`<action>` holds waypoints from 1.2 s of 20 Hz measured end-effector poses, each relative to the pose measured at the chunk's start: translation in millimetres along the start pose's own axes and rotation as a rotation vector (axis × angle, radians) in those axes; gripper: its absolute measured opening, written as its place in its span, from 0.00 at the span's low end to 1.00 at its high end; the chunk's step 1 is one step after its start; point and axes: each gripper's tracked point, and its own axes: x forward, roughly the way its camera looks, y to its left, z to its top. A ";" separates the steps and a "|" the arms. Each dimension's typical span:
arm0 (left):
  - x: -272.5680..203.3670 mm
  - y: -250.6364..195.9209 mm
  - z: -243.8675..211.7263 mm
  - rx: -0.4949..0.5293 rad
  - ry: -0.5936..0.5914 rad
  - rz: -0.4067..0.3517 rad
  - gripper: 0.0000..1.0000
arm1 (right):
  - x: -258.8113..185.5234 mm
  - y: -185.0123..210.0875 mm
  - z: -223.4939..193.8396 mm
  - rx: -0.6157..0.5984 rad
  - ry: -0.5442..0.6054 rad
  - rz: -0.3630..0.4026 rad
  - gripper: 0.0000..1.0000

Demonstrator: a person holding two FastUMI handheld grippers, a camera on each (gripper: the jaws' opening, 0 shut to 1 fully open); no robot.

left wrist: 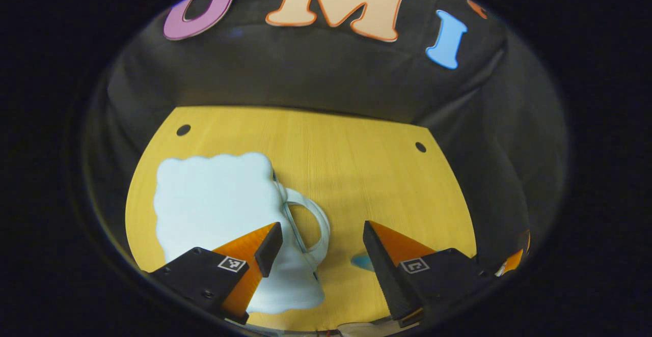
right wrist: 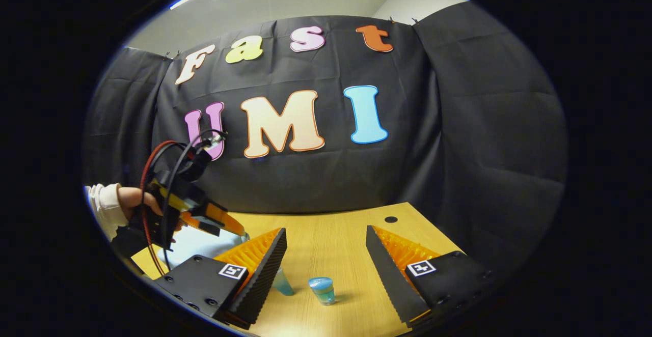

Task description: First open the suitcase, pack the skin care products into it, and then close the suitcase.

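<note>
A pale blue suitcase (left wrist: 214,199) with wavy edges lies flat and shut on the yellow table (left wrist: 356,164). Its looped handle (left wrist: 320,220) points to the table's middle. My left gripper (left wrist: 322,230) hovers open above that handle, one finger over the case's corner. A small teal item (left wrist: 360,261) peeks out by its other finger. In the right gripper view a little blue jar (right wrist: 322,289) stands on the table between the open fingers of my right gripper (right wrist: 326,231). A second teal item (right wrist: 281,282) is half hidden behind one finger. Farther left, a hand holds the left gripper (right wrist: 239,232) over the suitcase (right wrist: 196,245).
Black cloth walls close off the table's far and right sides. Two round holes (left wrist: 183,130) (left wrist: 420,147) sit near the table's far corners. A sliver of the right gripper (left wrist: 513,261) shows at the table's right edge. Bare wood lies right of the suitcase.
</note>
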 end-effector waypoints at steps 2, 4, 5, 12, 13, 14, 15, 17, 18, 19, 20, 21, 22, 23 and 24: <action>19.7 -3.4 -6.1 -0.049 0.085 -0.005 0.90 | -0.1 -1.5 -6.0 0.003 0.014 0.000 0.98; 37.0 0.9 -12.6 -0.073 0.157 0.027 0.89 | -0.6 -4.5 -11.0 0.009 0.023 -0.004 0.98; 46.7 3.0 -15.7 -0.077 0.187 0.043 0.77 | -1.1 -6.5 -12.8 0.014 0.027 -0.006 0.98; 87.4 8.2 -24.7 -0.102 0.311 0.125 0.55 | -1.9 -27.3 -28.5 0.053 0.061 -0.029 0.98; 93.0 10.0 -27.7 -0.108 0.326 0.137 0.51 | -1.3 -31.7 -28.6 0.059 0.062 -0.034 0.98; 97.4 11.1 -30.9 -0.119 0.343 0.149 0.48 | -1.0 -35.4 -30.1 0.064 0.063 -0.039 0.98; 102.1 12.5 -35.0 -0.131 0.356 0.157 0.43 | -0.4 -39.3 -30.5 0.068 0.065 -0.044 0.98; 111.4 13.9 -39.8 -0.153 0.379 0.170 0.40 | 1.9 -45.0 -31.5 0.077 0.067 -0.048 0.98; 115.2 15.3 -41.9 -0.157 0.389 0.182 0.40 | 2.9 -47.1 -32.3 0.077 0.068 -0.050 0.98; 118.4 17.4 -45.0 -0.158 0.400 0.192 0.36 | 4.6 -49.4 -32.9 0.076 0.071 -0.051 0.98; 121.0 19.4 -47.0 -0.161 0.414 0.201 0.34 | 4.8 -51.5 -34.2 0.075 0.074 -0.052 0.98; 123.5 19.4 -49.5 -0.166 0.425 0.207 0.23 | 5.6 -53.0 -34.3 0.074 0.076 -0.052 0.98; 125.9 18.6 -50.7 -0.171 0.431 0.208 0.21 | 6.2 -54.0 -35.7 0.074 0.078 -0.052 0.98; 129.3 19.4 -52.4 -0.172 0.436 0.209 0.22 | 6.4 -55.8 -36.1 0.073 0.080 -0.053 0.98; 131.2 20.1 -54.0 -0.171 0.447 0.209 0.19 | 6.5 -57.3 -36.9 0.074 0.081 -0.054 0.98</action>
